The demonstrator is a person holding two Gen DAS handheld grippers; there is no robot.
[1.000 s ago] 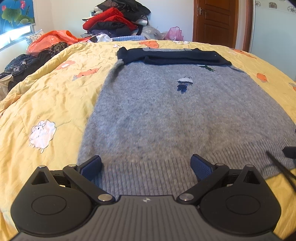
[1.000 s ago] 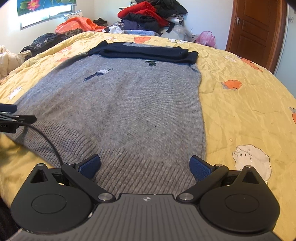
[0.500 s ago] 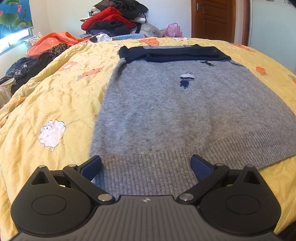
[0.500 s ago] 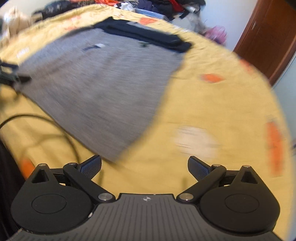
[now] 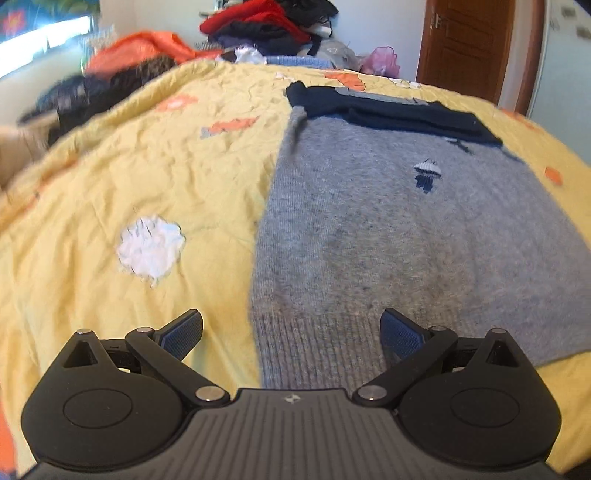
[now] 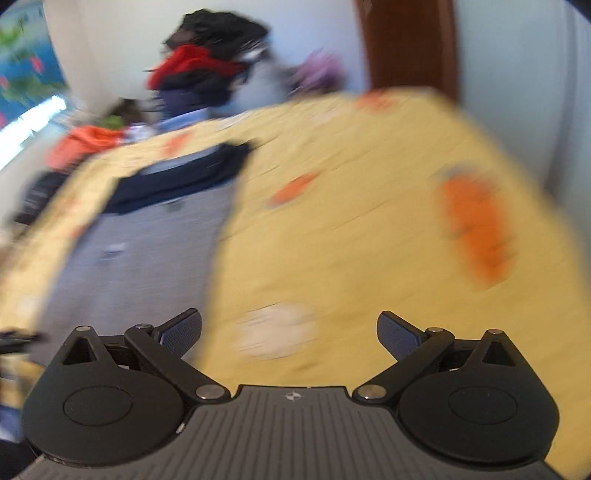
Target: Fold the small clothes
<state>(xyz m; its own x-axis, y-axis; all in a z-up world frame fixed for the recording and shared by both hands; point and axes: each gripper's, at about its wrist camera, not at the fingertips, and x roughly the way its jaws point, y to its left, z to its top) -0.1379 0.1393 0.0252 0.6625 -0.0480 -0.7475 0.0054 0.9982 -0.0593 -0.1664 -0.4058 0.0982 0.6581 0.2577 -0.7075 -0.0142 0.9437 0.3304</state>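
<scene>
A grey knitted sweater point(image 5: 413, 236) is lying flat on the bed point(image 5: 155, 177), spread over a yellow bedspread printed with orange and white figures, its ribbed hem point(image 5: 317, 347) toward the near edge and its navy sleeves point(image 5: 399, 110) folded across the top toward the far edge. The left tool point(image 5: 291, 332) is hanging over the hem's left corner with its jaws standing wide apart and gripping nothing — one blue pad point(image 5: 184, 330) is sitting over bare bedspread just left of the sweater's side edge, the other over the ribbing. The right tool point(image 6: 290, 328) is hanging over open bedspread to the right of the sweater point(image 6: 140, 251), clear of the cloth; its jaws have just been closing a little, yet they are gaping wide with nothing between them. The right wrist view is blurring heavily, so fine detail there cannot be told. Beyond the bed's far edge a heap of red and black clothes point(image 5: 266, 22) is sitting against the wall, an orange bundle point(image 5: 140, 48) is lying off the far left corner, and a brown wooden door point(image 5: 469, 44) is standing past the far right corner.
</scene>
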